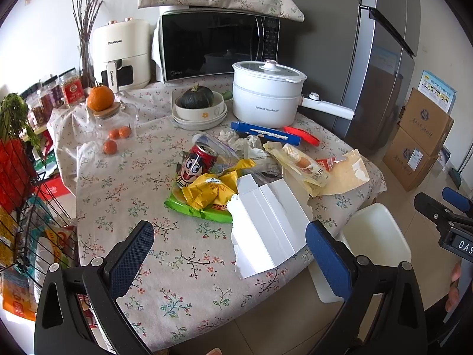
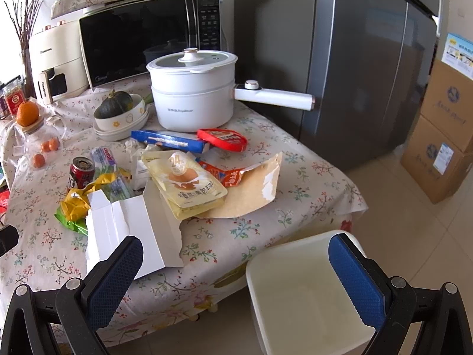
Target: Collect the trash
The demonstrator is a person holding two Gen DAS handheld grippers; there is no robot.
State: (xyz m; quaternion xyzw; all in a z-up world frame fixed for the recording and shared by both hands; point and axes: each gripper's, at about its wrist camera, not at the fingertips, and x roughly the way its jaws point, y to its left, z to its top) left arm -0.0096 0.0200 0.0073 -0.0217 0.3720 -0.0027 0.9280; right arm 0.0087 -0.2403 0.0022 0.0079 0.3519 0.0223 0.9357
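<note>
A heap of trash lies mid-table: a torn white carton (image 1: pixel 266 224) (image 2: pixel 130 227), yellow wrappers (image 1: pixel 212 190) (image 2: pixel 77 201), a green wrapper (image 1: pixel 198 211), a red drink can (image 1: pixel 198 162) (image 2: pixel 81 173), a yellow egg-print pouch (image 1: pixel 304 162) (image 2: pixel 186 186), a torn tan bag (image 1: pixel 346 174) (image 2: pixel 251 189), a blue box (image 1: pixel 266 133) (image 2: pixel 168 142) and crumpled tissue (image 1: pixel 236 139). A white bin (image 1: pixel 375 236) (image 2: pixel 304 295) stands on the floor beside the table. My left gripper (image 1: pixel 230 257) is open and empty, just short of the carton. My right gripper (image 2: pixel 236 278) is open and empty, above the bin's near rim.
At the back of the floral-cloth table (image 1: pixel 177 281) stand a white pot (image 1: pixel 266 94) with a long handle, a bowl with a squash (image 1: pixel 198 106), a microwave (image 1: pixel 218 44), an air fryer (image 1: pixel 121 56) and a jar with an orange (image 1: pixel 100 97). A fridge (image 2: pixel 369 59) and cardboard boxes (image 2: pixel 443 133) are right.
</note>
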